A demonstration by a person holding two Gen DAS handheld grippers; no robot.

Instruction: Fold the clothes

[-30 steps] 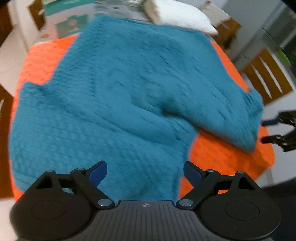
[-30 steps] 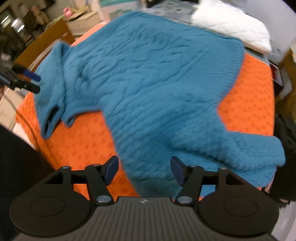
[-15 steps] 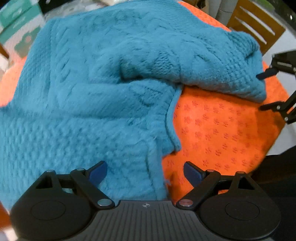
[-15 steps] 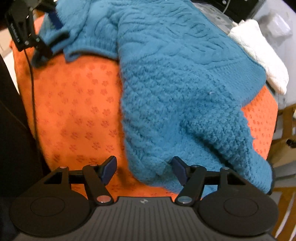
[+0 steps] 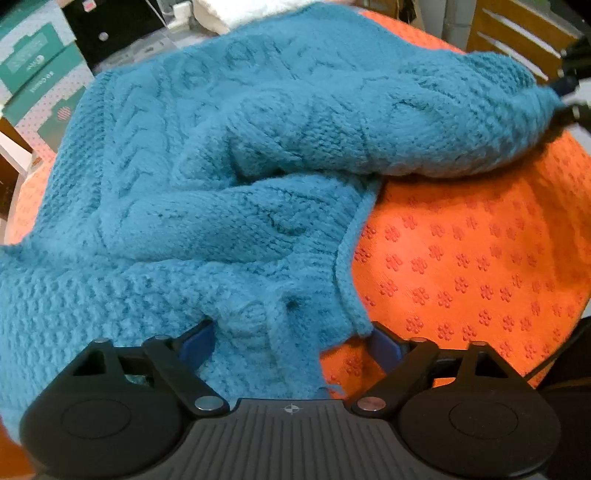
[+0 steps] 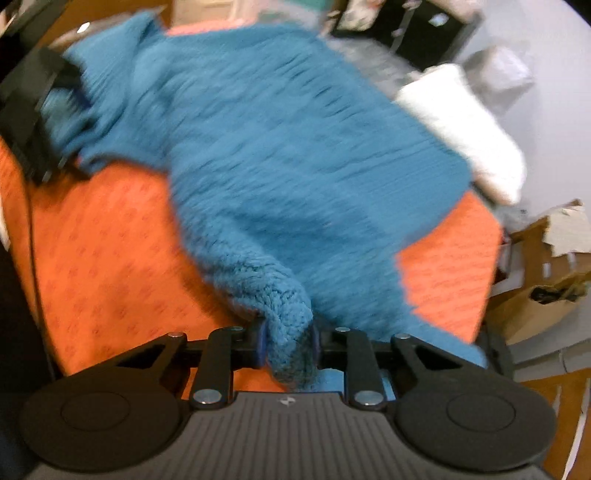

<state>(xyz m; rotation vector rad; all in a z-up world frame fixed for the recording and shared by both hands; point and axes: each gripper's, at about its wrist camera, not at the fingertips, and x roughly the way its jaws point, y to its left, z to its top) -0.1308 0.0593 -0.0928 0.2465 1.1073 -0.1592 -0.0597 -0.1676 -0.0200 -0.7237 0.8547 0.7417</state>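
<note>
A teal cable-knit sweater (image 5: 229, 155) lies spread on an orange mat (image 5: 461, 251). My left gripper (image 5: 290, 347) is open and low over the sweater's near edge, with a bunched part of the knit lying between its wide-apart blue fingertips. In the right wrist view the sweater (image 6: 280, 147) is blurred. My right gripper (image 6: 288, 343) is shut on the thick end of one sleeve (image 6: 284, 306). That gripper (image 5: 569, 92) also shows at the top right of the left wrist view, at the sleeve's tip. The left gripper (image 6: 33, 122) appears dark at the left edge of the right wrist view.
A white folded cloth (image 6: 469, 129) lies at the mat's far side. Torn cardboard boxes (image 6: 546, 280) stand to the right, green boxes (image 5: 33, 74) at the far left, wooden furniture (image 5: 517, 33) at the back right. Bare orange mat (image 6: 110, 240) lies between the grippers.
My right gripper has shut on the sleeve end. My left gripper has dropped closer to the sweater, so the knit now lies between its open fingers.
</note>
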